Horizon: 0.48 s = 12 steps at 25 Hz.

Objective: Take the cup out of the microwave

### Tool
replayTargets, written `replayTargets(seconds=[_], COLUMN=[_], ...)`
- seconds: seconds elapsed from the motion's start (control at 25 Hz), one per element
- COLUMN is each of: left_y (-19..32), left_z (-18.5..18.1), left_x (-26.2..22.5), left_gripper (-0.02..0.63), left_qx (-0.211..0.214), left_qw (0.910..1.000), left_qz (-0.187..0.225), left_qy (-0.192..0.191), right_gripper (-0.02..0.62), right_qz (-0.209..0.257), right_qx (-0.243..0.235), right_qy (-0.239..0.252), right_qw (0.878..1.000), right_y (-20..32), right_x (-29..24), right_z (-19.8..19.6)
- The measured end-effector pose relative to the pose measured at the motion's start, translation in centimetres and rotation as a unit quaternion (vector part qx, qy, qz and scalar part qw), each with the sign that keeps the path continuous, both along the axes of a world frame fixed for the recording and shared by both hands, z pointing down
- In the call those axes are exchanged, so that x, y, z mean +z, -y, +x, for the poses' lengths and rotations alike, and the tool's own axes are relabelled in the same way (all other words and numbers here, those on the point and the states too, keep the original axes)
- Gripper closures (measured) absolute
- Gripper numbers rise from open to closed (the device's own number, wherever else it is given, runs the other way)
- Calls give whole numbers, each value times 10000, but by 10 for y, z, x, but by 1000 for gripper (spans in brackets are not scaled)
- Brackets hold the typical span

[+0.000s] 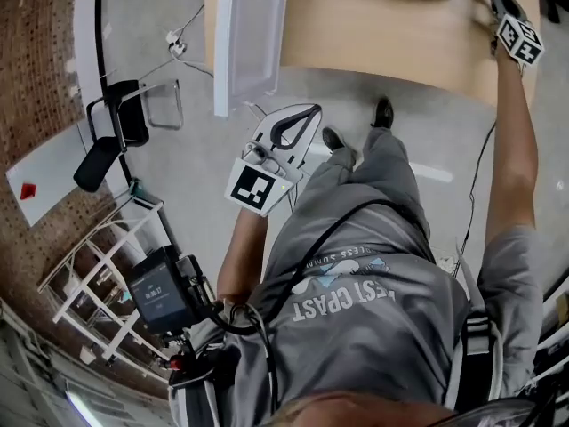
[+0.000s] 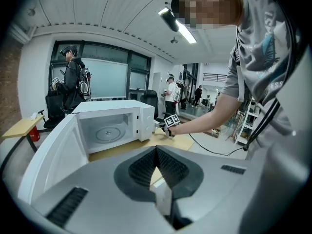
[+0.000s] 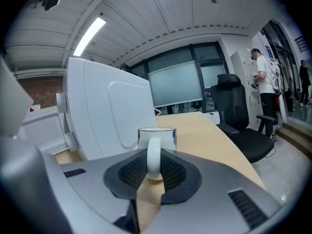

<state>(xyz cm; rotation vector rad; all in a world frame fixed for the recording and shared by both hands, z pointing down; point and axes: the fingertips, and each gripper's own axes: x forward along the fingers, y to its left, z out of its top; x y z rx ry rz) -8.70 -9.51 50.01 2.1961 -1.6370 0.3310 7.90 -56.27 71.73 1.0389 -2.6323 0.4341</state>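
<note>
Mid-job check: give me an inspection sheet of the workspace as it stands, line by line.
Surface: wooden table, bare beside the cup.
Job's things: white cup outside the microwave, beside its casing; door open, only the turntable inside.
Clutter: nothing seen.
Grippers: right gripper shut on the cup's handle; left gripper shut, empty, over the floor.
Cables: cable trails from the right gripper off the table edge.
Surroundings: office chair; person in the background.

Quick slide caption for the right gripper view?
Right gripper clamps the cup by its handle beside the microwave.
</note>
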Motion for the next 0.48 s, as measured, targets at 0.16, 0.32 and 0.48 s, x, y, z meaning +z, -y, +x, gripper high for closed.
replayTargets(seconds=[0.16,0.32,0.48], left_y=[-6,5,18], left_z=[-1,7,8], left_x=[1,2,0], left_gripper=[563,563,563], left_qx=[-30,98,172], left_qw=[9998,9996,9992], left_qz=[-192,-258,-362], left_qy=[22,60,86], right_gripper=[526,526,526], right_qz=[206,277,332], right_qx=[-111,-143,-174], right_qy=[165,43,-80], right_qw=[9996,9995,9993], right_y=[-9,-1,10], right_x=[-12,-12,-16], right_z=[-12,1,6])
